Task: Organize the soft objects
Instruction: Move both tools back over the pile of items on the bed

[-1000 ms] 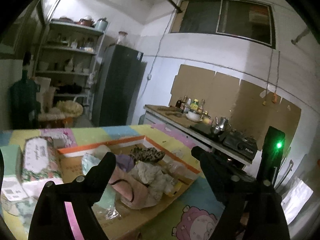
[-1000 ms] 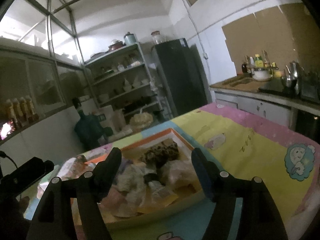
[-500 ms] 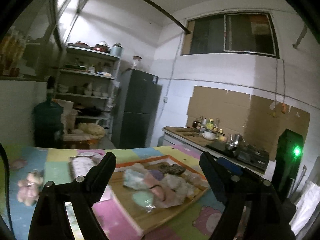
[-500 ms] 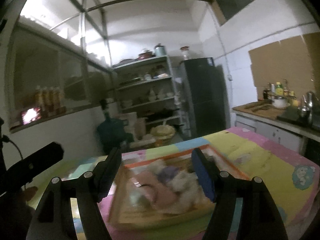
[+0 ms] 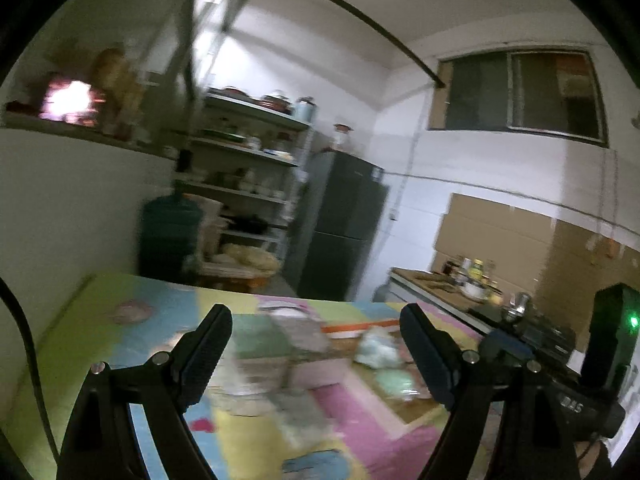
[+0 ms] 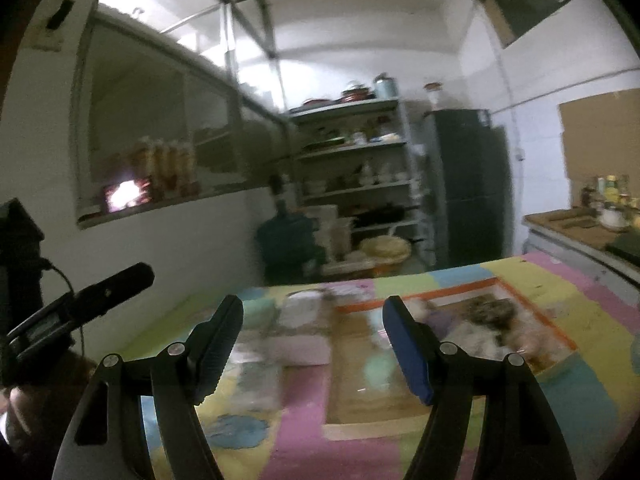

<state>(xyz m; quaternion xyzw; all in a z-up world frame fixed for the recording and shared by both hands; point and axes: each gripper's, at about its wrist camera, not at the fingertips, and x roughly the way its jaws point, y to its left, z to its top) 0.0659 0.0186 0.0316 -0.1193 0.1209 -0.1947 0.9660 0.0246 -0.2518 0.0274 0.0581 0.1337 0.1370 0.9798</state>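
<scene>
The left hand-held gripper (image 5: 316,332) is spread wide, holding nothing, above the patchwork surface (image 5: 100,344). The right hand-held gripper (image 6: 313,318) is likewise spread and empty. Right of centre, a cardboard tray (image 6: 532,304) holds what seem to be soft objects (image 6: 486,318), blurred.

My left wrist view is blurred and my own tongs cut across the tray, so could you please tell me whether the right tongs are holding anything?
Observer: No. The right tongs stand open with nothing between them.
Operator: Thank you. What lies at the far end of the tray?
Observer: A dark mottled soft item lies inside the tray, near its far right corner.
</scene>
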